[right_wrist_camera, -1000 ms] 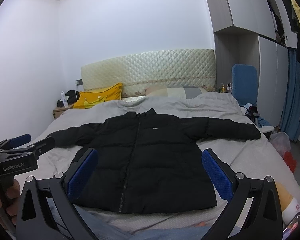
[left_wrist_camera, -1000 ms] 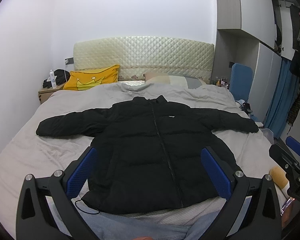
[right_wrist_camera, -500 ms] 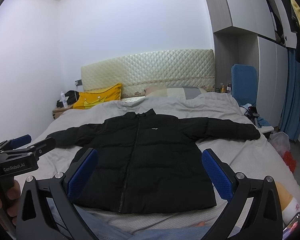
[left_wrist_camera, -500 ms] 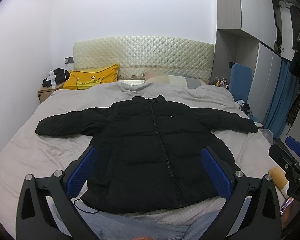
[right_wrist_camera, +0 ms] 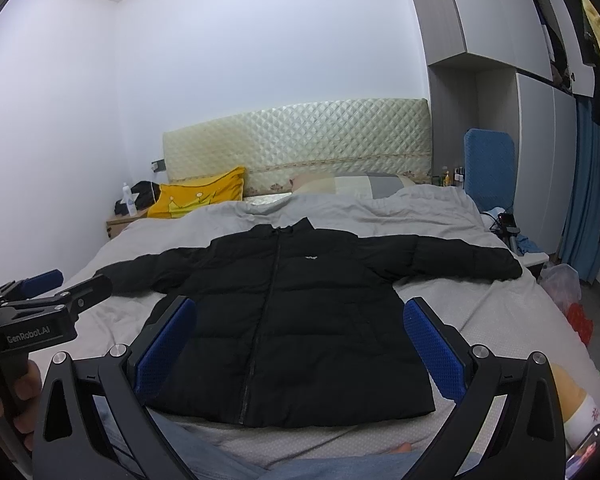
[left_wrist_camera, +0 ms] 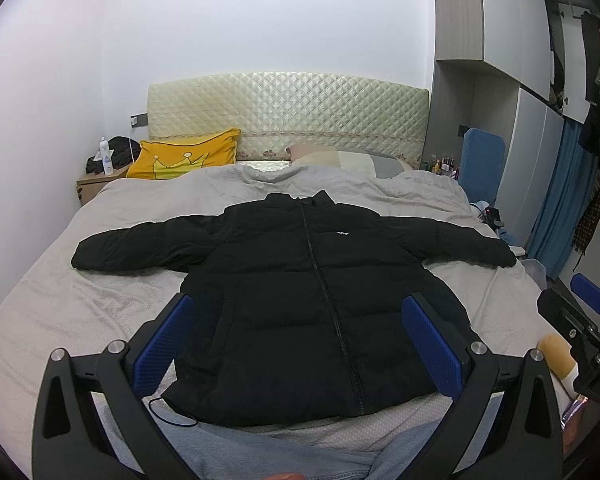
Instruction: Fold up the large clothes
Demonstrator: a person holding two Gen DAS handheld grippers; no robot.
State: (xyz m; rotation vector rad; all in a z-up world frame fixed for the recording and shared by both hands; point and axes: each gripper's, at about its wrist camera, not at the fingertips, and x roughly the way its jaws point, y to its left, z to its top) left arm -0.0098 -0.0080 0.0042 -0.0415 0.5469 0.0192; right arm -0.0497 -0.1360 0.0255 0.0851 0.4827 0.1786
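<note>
A black puffer jacket (left_wrist_camera: 300,300) lies flat and zipped on the bed, front up, both sleeves spread out to the sides; it also shows in the right wrist view (right_wrist_camera: 292,320). My left gripper (left_wrist_camera: 300,344) is open and empty, held above the jacket's hem at the foot of the bed. My right gripper (right_wrist_camera: 296,344) is open and empty at the same height, to the right of the left one. The left gripper's body shows at the left edge of the right wrist view (right_wrist_camera: 40,312).
The bed (left_wrist_camera: 80,300) has a grey cover, a yellow pillow (left_wrist_camera: 180,158) and a quilted headboard (left_wrist_camera: 288,116). A nightstand (left_wrist_camera: 96,180) with a bottle stands at the far left. A blue chair (left_wrist_camera: 482,168), wardrobe (left_wrist_camera: 540,100) and curtain stand on the right.
Both views have shifted very slightly; the jacket lies as before and both grippers stay open.
</note>
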